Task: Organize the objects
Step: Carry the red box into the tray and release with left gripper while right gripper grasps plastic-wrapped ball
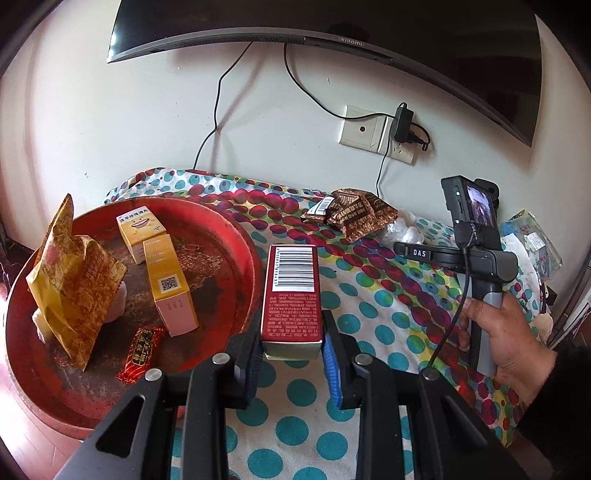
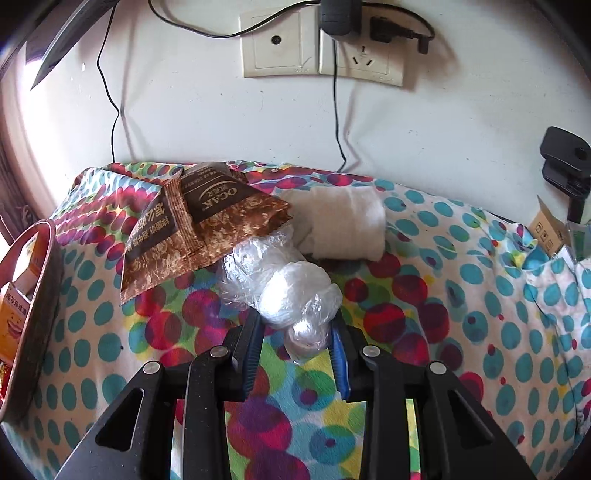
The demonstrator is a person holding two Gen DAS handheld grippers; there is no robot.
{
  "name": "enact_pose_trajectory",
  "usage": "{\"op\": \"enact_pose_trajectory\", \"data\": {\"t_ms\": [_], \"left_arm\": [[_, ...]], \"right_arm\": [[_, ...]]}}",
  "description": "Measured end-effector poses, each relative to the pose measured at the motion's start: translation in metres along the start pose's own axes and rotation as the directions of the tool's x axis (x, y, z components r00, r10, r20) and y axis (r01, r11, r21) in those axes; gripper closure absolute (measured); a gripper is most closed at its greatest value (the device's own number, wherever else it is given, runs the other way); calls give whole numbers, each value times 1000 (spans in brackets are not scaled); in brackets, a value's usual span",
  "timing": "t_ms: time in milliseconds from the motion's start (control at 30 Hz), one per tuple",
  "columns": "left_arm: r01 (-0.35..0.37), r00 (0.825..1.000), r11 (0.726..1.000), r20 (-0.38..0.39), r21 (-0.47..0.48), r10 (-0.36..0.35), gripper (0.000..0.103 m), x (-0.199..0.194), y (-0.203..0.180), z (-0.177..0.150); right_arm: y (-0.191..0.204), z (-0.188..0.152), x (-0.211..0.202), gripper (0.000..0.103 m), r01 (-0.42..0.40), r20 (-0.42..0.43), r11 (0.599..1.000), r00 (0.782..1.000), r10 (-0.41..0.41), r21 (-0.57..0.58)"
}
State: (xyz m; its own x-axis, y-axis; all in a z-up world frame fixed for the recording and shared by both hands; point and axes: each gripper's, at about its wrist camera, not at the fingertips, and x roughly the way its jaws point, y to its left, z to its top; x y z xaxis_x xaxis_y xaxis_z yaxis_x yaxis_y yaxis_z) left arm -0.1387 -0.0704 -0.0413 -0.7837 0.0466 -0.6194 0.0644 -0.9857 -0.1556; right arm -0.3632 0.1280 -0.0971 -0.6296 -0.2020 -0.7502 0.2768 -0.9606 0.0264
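My left gripper (image 1: 291,341) is shut on a red box with a barcode (image 1: 293,295), held above the spotted cloth just right of the round red tray (image 1: 236,236). Inside the tray lie two yellow boxes (image 1: 168,284), a gold packet (image 1: 74,280) and a small red sachet (image 1: 140,354). My right gripper (image 2: 297,332) is shut on a crumpled clear plastic bag (image 2: 291,295) lying on the cloth. Brown snack packets (image 2: 207,229) and a white roll (image 2: 343,225) lie just behind the bag.
A person's hand (image 1: 506,339) holds the right gripper's handle at the right of the left wrist view. The wall behind carries sockets (image 2: 317,44), cables and a screen (image 1: 332,33). A cardboard box (image 2: 550,229) and a black clip (image 2: 565,162) sit at the far right.
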Motion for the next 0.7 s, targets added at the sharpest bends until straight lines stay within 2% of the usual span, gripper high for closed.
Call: {"op": "enact_pose_trajectory", "data": {"t_ms": [367,567,700], "left_arm": [[-142,990,989,7,-25,143,74,-29,51,7],[-225,974,973,-31,-50,223,74,-52,88,-14],[-258,965,964,-66,-64,253,74,-57,105,-25]], "right_arm": [[-27,-3,-2,73,-64,15,990,998,62,127],[-33,-5,-2,73,-95,18,982,996,93,162],[-33,-5,-2,73,-105,17,980,994,104,169]]}}
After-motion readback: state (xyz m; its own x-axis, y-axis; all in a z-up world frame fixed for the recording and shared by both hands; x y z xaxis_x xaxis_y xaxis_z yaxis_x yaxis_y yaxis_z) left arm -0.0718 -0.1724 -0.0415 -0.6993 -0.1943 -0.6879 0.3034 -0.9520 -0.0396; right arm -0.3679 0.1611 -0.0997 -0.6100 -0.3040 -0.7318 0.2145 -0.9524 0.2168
